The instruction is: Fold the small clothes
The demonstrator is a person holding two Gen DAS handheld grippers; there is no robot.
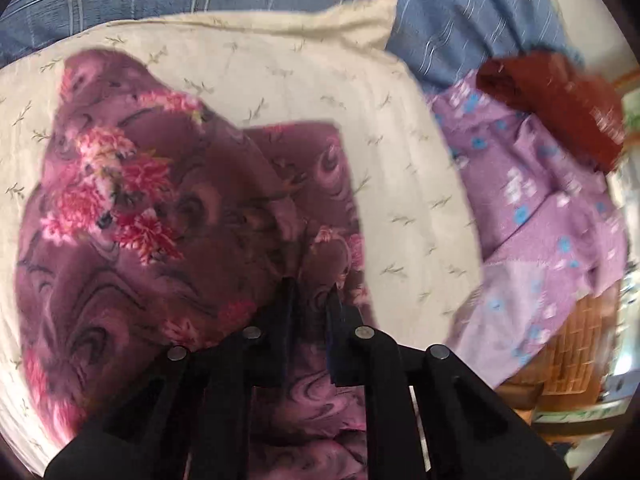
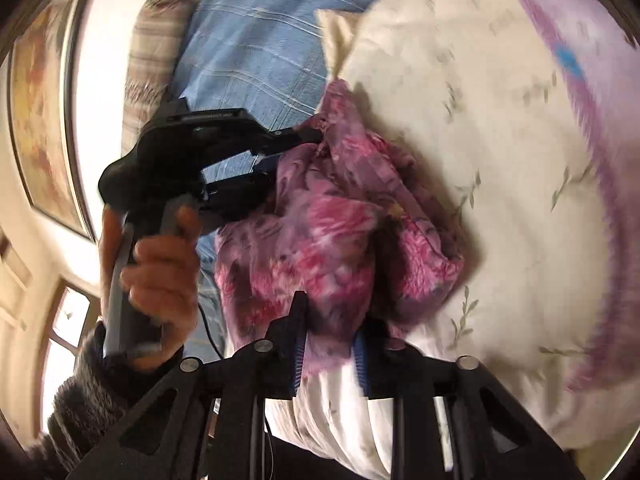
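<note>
Left wrist view: the left gripper [image 1: 310, 292] is pinched nearly closed on the purple floral cloth [image 1: 160, 208], which lies on the cream pillow [image 1: 400, 160]; a fold looks under way.

Right wrist view: the right gripper [image 2: 332, 320] clamps the same cloth's edge. Next, both must carry 1 edge over evenly.

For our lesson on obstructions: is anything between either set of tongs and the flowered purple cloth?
Nothing visible. The left tongs and right tongs are each shut on the flowered purple cloth, which lies on the cream pillow.
</note>
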